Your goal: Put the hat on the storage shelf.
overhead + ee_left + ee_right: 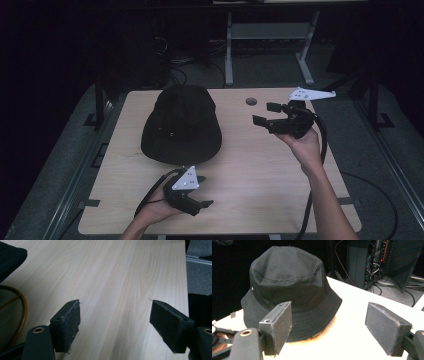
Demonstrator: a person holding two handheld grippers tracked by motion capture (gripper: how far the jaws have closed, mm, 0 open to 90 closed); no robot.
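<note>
High view: a black bucket hat (181,125) sits crown up on the wooden table (260,170), brim flat on the top.
Right gripper (267,114): raised to the right of the hat, jaws spread wide toward it, nothing between them.
Left gripper (201,205): low in front of the hat, jaws apart, holding nothing.
Round hole (251,101): in the tabletop, right of the hat.

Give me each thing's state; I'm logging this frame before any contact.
Black fabric bucket hat: crown up, brim flat on the table, untouched.
Left hand-held gripper: open, nothing between the jaws, low over the pale wooden table.
Right hand-held gripper: open, aimed at the hat.
</note>
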